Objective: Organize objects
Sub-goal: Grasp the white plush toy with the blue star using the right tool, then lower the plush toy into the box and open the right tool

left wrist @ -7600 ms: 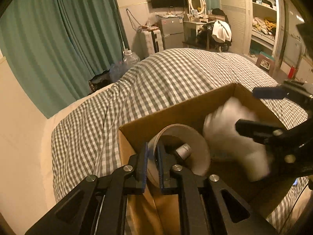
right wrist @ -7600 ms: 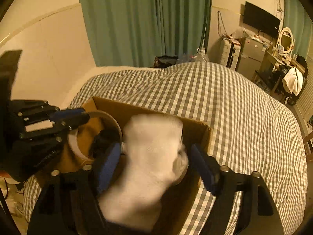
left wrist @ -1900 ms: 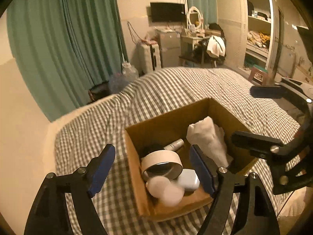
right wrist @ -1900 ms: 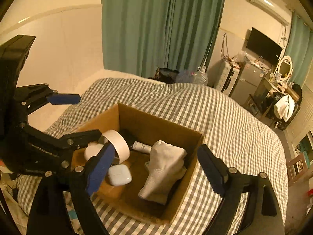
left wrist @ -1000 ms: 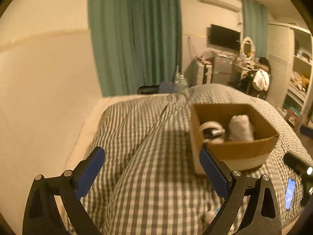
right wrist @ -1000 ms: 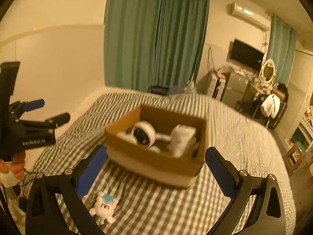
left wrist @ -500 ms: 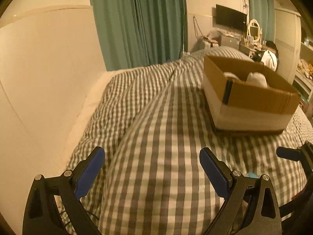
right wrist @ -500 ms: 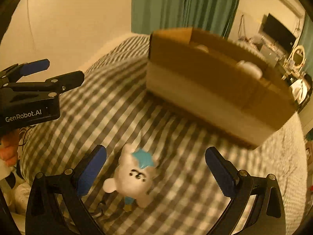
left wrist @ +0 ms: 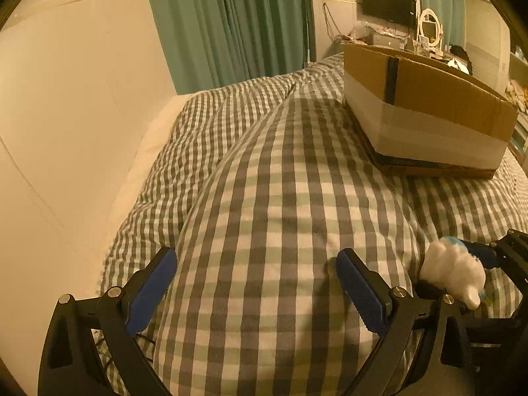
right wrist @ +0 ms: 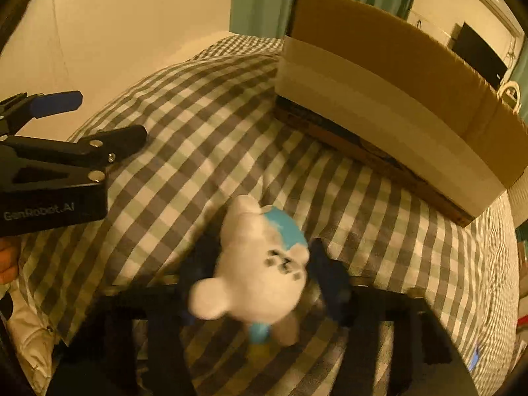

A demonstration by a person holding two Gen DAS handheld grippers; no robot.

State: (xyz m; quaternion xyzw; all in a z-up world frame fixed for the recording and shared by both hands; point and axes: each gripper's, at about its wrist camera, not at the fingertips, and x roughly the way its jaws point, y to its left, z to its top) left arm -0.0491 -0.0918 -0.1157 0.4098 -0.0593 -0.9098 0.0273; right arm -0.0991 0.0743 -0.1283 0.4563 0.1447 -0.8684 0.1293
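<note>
Right wrist view: your right gripper [right wrist: 260, 264] has its jaws closing around the plush toy [right wrist: 260, 264] on the bed [right wrist: 204, 138], though blur hides firm contact. Next, lift it into the cardboard box [right wrist: 379, 76]. Your left gripper [left wrist: 255, 287] hangs wide open, empty.

1. One white plush toy [right wrist: 260, 264] with a blue tuft.
2. One open cardboard box [left wrist: 425, 109].
3. Two black grippers with blue pads: the left gripper [left wrist: 255, 283] and the right gripper [right wrist: 264, 270].
4. One checked duvet [left wrist: 280, 198].
5. One wall-mounted television [left wrist: 388, 5].
</note>
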